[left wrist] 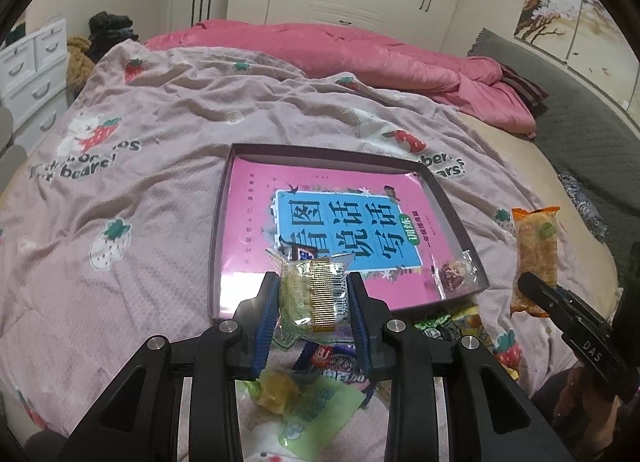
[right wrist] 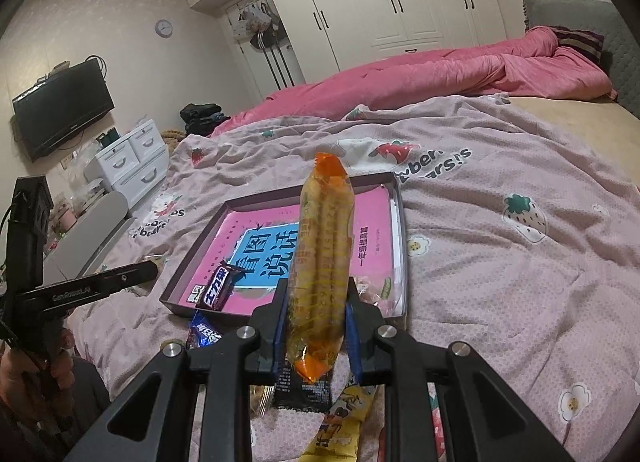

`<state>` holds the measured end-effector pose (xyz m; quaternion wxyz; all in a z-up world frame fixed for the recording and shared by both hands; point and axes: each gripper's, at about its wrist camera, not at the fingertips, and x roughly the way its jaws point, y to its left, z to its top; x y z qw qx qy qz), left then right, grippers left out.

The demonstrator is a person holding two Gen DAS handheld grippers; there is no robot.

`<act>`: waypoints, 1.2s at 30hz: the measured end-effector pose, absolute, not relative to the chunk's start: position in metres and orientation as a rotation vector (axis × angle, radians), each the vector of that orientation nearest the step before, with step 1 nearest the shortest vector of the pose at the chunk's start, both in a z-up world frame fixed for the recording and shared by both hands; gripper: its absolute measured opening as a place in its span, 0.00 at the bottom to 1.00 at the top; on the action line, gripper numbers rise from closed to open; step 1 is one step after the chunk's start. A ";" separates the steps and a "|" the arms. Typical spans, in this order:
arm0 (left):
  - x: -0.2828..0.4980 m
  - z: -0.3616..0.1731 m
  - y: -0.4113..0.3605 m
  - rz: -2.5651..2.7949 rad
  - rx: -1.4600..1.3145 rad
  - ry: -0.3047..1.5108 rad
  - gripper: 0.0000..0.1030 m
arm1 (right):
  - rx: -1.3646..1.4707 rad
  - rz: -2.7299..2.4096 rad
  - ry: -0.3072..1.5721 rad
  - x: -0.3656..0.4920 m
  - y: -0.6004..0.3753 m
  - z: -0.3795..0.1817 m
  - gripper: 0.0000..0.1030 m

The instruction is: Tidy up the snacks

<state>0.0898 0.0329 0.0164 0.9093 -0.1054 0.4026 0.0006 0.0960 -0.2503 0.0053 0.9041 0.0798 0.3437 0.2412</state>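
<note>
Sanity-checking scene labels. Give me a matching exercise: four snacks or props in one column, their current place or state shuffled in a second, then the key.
Things
1. clear-wrapped cake
2. long orange biscuit pack
3. dark chocolate bar
4. shallow box

Places
A. lies on the pink bedspread, a pink book inside it
B. clamped in the left gripper
C. propped on the box's near rim
D. clamped in the right gripper, its far end raised

Pairs: 1-B, 2-D, 3-C, 4-A
</note>
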 end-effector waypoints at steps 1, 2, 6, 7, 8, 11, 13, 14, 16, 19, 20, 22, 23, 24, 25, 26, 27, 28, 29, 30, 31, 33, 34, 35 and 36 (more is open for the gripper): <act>0.093 0.017 0.031 -0.004 -0.218 0.829 0.33 | 0.163 0.497 0.708 0.097 -0.251 0.006 0.24; 0.095 0.017 0.030 -0.006 -0.217 0.829 0.33 | 0.162 0.498 0.708 0.097 -0.251 0.006 0.24; 0.103 0.014 0.022 -0.019 -0.212 0.836 0.33 | 0.165 0.492 0.704 0.101 -0.252 0.006 0.24; 0.105 0.013 0.019 -0.024 -0.209 0.838 0.33 | 0.168 0.490 0.704 0.102 -0.253 0.006 0.24; 0.107 0.012 0.018 -0.027 -0.208 0.842 0.33 | 0.170 0.488 0.704 0.103 -0.254 0.007 0.24; 0.114 0.010 0.013 -0.038 -0.210 0.847 0.33 | 0.176 0.482 0.702 0.107 -0.257 0.007 0.24; 0.119 0.008 0.009 -0.045 -0.208 0.850 0.33 | 0.176 0.475 0.701 0.108 -0.259 0.007 0.24; 0.121 0.007 0.007 -0.051 -0.207 0.853 0.33 | 0.178 0.473 0.701 0.109 -0.260 0.006 0.24; 0.125 0.005 0.003 -0.057 -0.203 0.856 0.33 | 0.181 0.466 0.701 0.112 -0.262 0.006 0.24; 0.132 0.001 -0.002 -0.069 -0.203 0.864 0.33 | 0.190 0.463 0.705 0.116 -0.263 0.005 0.24; 0.135 -0.001 -0.004 -0.074 -0.205 0.867 0.33 | 0.195 0.464 0.707 0.117 -0.264 0.005 0.24; 0.140 -0.004 -0.008 -0.080 -0.205 0.874 0.33 | 0.199 0.464 0.707 0.119 -0.264 0.004 0.24; 0.143 -0.005 -0.009 -0.083 -0.205 0.877 0.33 | 0.196 0.464 0.707 0.120 -0.264 0.004 0.24; 0.145 -0.006 -0.010 -0.087 -0.209 0.879 0.33 | 0.194 0.464 0.707 0.121 -0.264 0.004 0.24; 0.146 -0.006 -0.011 -0.088 -0.209 0.879 0.33 | 0.192 0.463 0.706 0.122 -0.263 0.004 0.24; 0.148 -0.007 -0.012 -0.087 -0.209 0.878 0.33 | 0.190 0.463 0.705 0.122 -0.263 0.003 0.24; 0.150 -0.007 -0.013 -0.086 -0.211 0.879 0.33 | 0.188 0.463 0.704 0.123 -0.263 0.003 0.24; 0.152 -0.008 -0.014 -0.085 -0.210 0.876 0.33 | 0.185 0.463 0.703 0.125 -0.262 0.003 0.24; 0.153 -0.008 -0.014 -0.083 -0.207 0.876 0.33 | 0.184 0.464 0.703 0.126 -0.262 0.003 0.24; 0.154 -0.010 -0.014 -0.078 -0.206 0.877 0.33 | 0.181 0.466 0.702 0.127 -0.260 0.003 0.24; 0.155 -0.010 -0.014 -0.077 -0.210 0.879 0.33 | 0.175 0.465 0.701 0.129 -0.259 0.002 0.24; 0.157 -0.012 -0.013 -0.072 -0.220 0.881 0.33 | 0.173 0.467 0.701 0.133 -0.258 0.001 0.24; 0.158 -0.013 -0.012 -0.068 -0.222 0.879 0.33 | 0.171 0.468 0.699 0.135 -0.257 0.001 0.24; 0.159 -0.013 -0.012 -0.068 -0.223 0.879 0.33 | 0.168 0.470 0.697 0.136 -0.255 0.001 0.24; 0.160 -0.014 -0.011 -0.067 -0.222 0.880 0.33 | 0.164 0.471 0.694 0.138 -0.255 0.001 0.24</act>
